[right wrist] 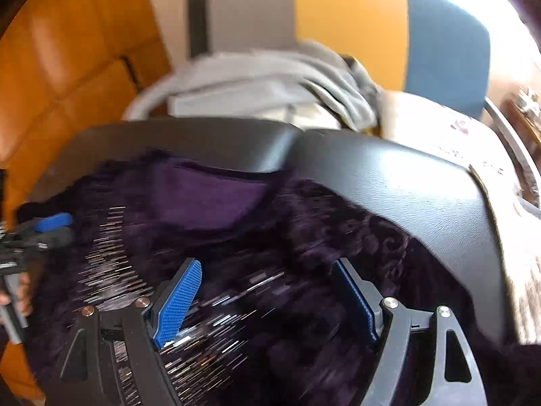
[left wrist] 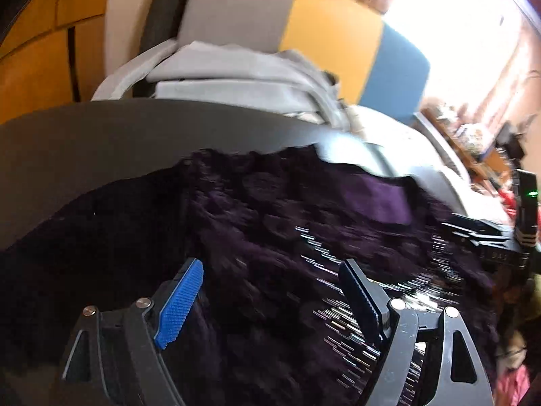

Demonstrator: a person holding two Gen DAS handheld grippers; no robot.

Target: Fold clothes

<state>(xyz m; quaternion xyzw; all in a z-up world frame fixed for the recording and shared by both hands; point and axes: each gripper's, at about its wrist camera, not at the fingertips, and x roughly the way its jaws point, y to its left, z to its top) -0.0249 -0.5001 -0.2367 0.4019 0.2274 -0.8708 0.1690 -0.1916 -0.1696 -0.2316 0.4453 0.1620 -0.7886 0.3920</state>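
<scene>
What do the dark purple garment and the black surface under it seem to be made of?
Dark purple garment: looks like textured lace-like fabric with shiny sequins or beads, going by glinting streaks; its neckline lining looks smooth and matte. Black surface: probably leather or vinyl, with fine grain and soft sheen.

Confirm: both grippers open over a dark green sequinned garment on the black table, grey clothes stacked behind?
Wrong colour. The garment is dark purple, clearest in the right wrist view. Otherwise yes: left gripper and right gripper are open, table is black, grey clothes are stacked behind.
</scene>
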